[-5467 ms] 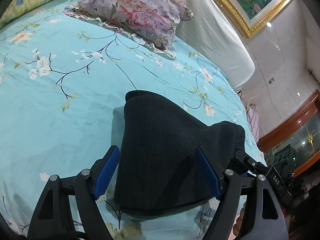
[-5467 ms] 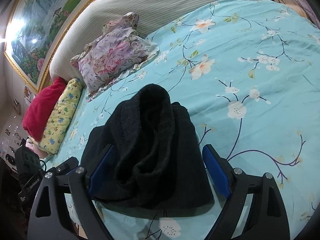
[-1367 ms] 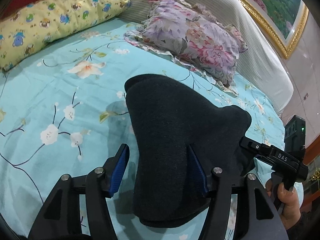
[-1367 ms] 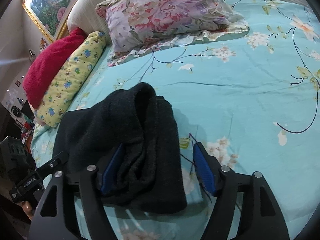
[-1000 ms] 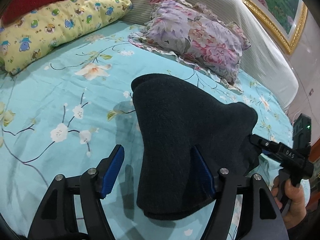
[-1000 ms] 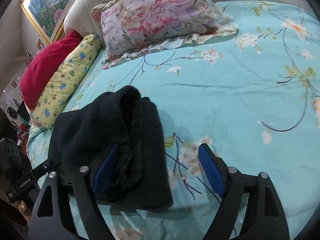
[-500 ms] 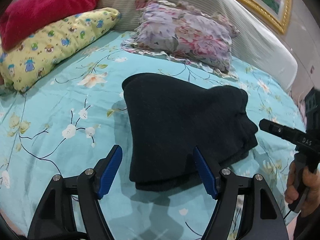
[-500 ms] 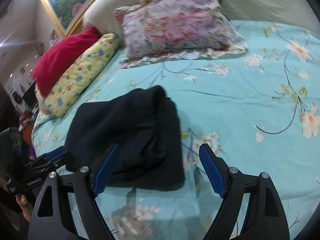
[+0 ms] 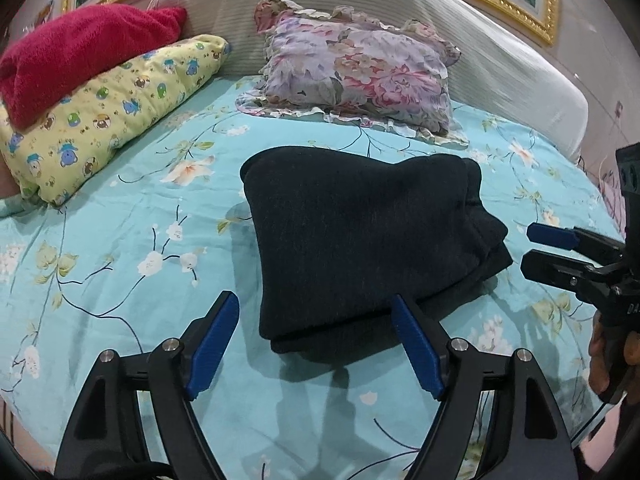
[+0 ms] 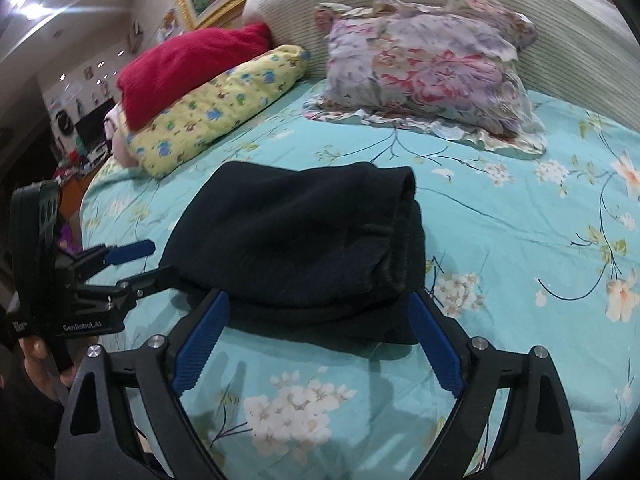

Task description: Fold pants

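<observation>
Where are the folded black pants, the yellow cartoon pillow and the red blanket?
folded black pants [image 9: 360, 236], left wrist view, middle of the top layer.
yellow cartoon pillow [image 9: 116, 112], left wrist view, centre of its printed cover.
red blanket [image 10: 188, 68], right wrist view, middle of the heap.

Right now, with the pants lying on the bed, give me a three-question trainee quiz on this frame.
1. True or false: the left gripper is clamped on the black pants.
2. Which pillow lies under the red blanket? A) floral pillow B) yellow cartoon pillow
3. Fill in: the right gripper has its jaws ____.

Key: 1 false, both grippers are open and the folded pants rest on the teal sheet; 2 B; 3 open.
</observation>
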Tool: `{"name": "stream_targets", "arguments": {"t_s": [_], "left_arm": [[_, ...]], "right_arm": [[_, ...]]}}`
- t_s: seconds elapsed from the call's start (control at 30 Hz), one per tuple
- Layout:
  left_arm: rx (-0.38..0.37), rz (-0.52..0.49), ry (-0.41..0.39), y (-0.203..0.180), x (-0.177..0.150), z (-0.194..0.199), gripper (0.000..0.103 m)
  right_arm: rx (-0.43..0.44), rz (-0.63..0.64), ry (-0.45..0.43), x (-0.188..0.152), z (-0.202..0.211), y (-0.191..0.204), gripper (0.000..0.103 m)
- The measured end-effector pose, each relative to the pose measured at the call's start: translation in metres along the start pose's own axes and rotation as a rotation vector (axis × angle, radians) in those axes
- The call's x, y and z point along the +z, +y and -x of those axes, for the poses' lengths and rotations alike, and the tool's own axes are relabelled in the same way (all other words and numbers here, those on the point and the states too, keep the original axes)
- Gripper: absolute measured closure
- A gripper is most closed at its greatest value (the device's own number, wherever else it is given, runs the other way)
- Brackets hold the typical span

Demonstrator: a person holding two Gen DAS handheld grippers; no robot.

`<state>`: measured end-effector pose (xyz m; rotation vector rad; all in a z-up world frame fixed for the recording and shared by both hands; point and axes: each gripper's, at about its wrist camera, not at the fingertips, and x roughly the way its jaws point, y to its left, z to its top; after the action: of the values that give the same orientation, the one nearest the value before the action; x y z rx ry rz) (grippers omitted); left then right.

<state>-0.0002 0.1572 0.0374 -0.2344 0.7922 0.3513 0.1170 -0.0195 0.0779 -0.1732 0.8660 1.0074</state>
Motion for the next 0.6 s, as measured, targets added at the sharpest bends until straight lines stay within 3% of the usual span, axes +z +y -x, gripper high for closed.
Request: {"name": "stream_targets", "arguments": {"t_s": [0.17, 0.6], "left_arm": [[0.032, -0.039, 0.006, -0.004, -0.007, 0.0, 0.023], [0.105, -0.082, 0.004, -0.008, -0.015, -0.006, 0.021]], "right_arm": [[0.026, 0.081, 0.033, -0.006, -0.004, 0.014, 0.008], [0.006, 0.116, 0.084, -0.018, -0.023, 0.017, 0.007]]}}
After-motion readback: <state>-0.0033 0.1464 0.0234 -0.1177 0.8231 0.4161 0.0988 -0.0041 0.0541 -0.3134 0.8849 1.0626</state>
